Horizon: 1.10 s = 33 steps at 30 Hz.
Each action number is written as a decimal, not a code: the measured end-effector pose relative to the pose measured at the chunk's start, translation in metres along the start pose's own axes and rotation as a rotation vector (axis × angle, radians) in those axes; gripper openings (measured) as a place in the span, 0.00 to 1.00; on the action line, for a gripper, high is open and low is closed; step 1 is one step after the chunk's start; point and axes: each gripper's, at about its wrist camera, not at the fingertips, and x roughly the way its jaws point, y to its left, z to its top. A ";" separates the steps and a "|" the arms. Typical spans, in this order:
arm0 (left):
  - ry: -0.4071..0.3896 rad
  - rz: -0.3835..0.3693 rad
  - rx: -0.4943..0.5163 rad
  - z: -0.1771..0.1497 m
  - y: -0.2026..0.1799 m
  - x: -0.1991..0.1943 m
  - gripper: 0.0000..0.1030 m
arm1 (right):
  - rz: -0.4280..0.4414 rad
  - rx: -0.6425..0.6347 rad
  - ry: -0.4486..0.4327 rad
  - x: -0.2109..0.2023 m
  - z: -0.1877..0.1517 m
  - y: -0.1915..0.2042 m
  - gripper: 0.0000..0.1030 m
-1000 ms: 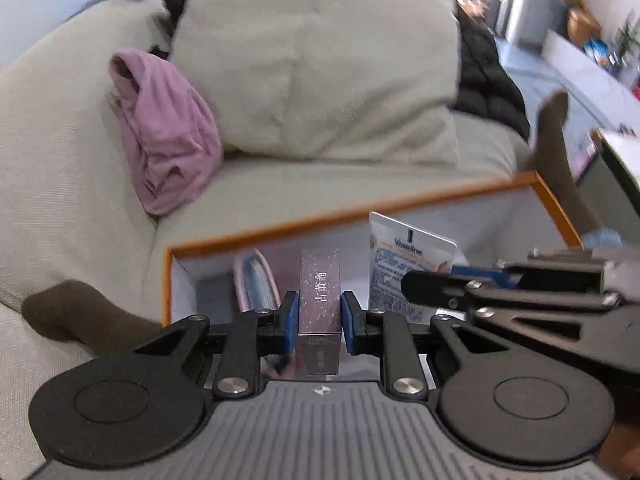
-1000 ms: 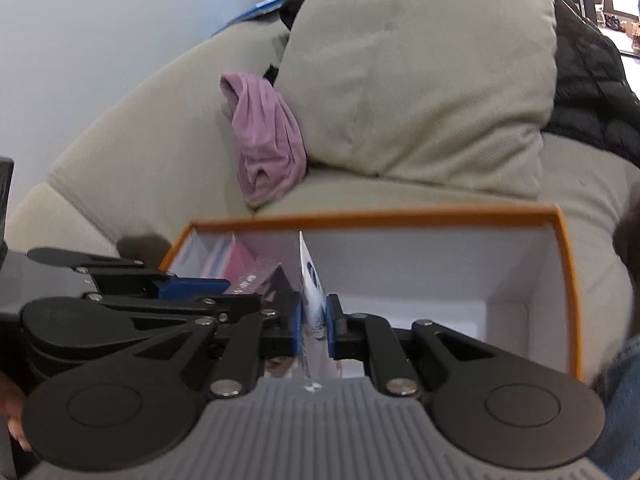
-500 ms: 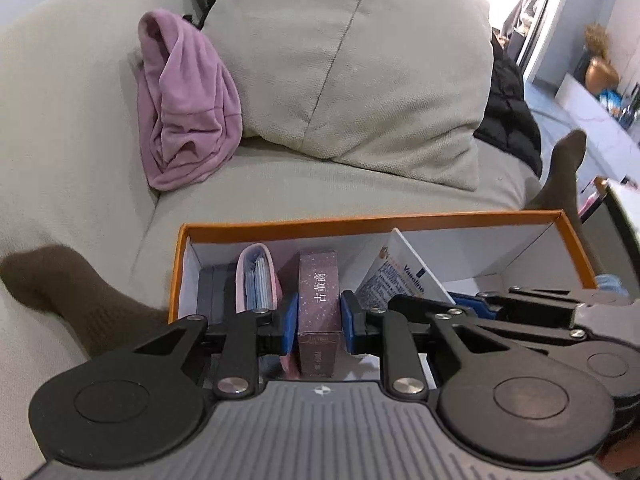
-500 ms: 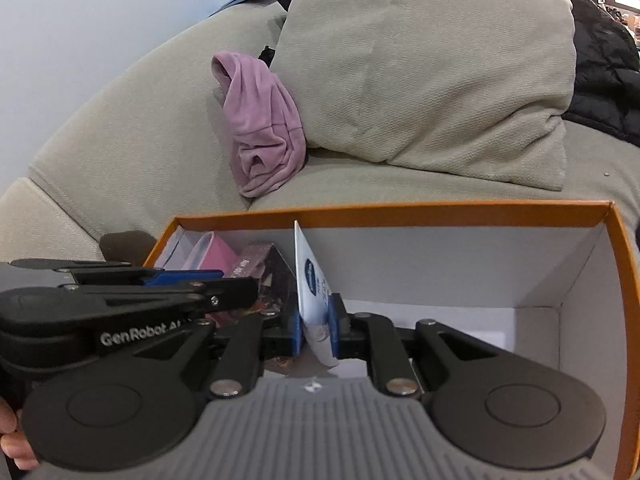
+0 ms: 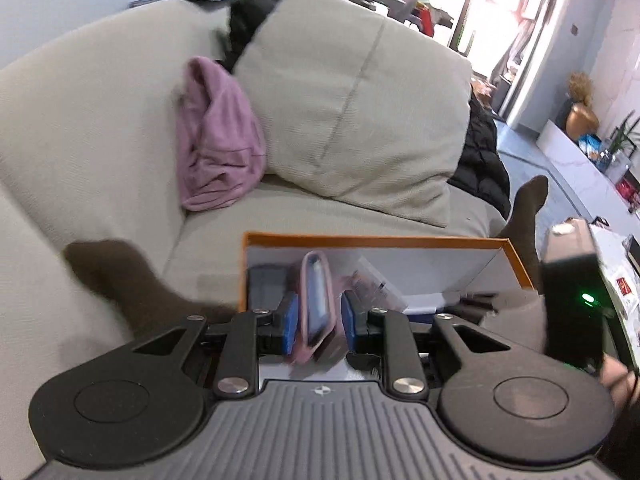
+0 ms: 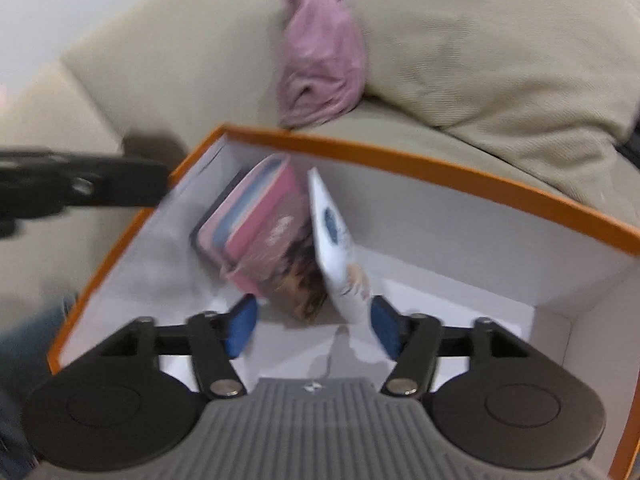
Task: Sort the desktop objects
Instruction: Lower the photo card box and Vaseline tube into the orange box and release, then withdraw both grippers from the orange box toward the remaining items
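Note:
An orange-rimmed white box (image 6: pixel 440 168) (image 5: pixel 372 238) rests on the sofa seat. Inside it a pink case (image 6: pixel 248 216) (image 5: pixel 316 296), a mauve carton (image 6: pixel 280 252) and a white Vaseline card (image 6: pixel 336 240) lean together on end. My right gripper (image 6: pixel 313 328) hangs over the box with its jaws opening wide. The card's lower end lies near the right pad, and neither pad presses on it. My left gripper (image 5: pixel 319 322) (image 6: pixel 156 186) is off by the box's left rim. Its pads stand narrowly apart with nothing clamped; the case only shows through the gap.
The box sits on a beige sofa with a large cushion (image 5: pixel 360 120) and a crumpled pink cloth (image 5: pixel 216 148) behind it. A person's feet in brown socks (image 5: pixel 120 276) (image 5: pixel 524 216) flank the box. A black jacket (image 5: pixel 480 160) lies at the right.
My right gripper let go of the white card and spread its jaws; the card now leans on the mauve carton. My left gripper left the carton in the box and drew back up.

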 end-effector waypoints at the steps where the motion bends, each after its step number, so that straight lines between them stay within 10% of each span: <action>1: -0.006 -0.003 -0.014 -0.004 0.004 -0.005 0.26 | -0.027 -0.036 0.014 0.004 0.002 0.004 0.66; 15: -0.061 -0.067 -0.139 -0.033 0.043 -0.015 0.26 | -0.137 -0.093 0.080 0.038 0.020 0.023 0.36; 33: -0.072 -0.048 -0.078 -0.032 0.027 -0.036 0.27 | -0.137 -0.098 0.022 -0.011 0.006 0.019 0.37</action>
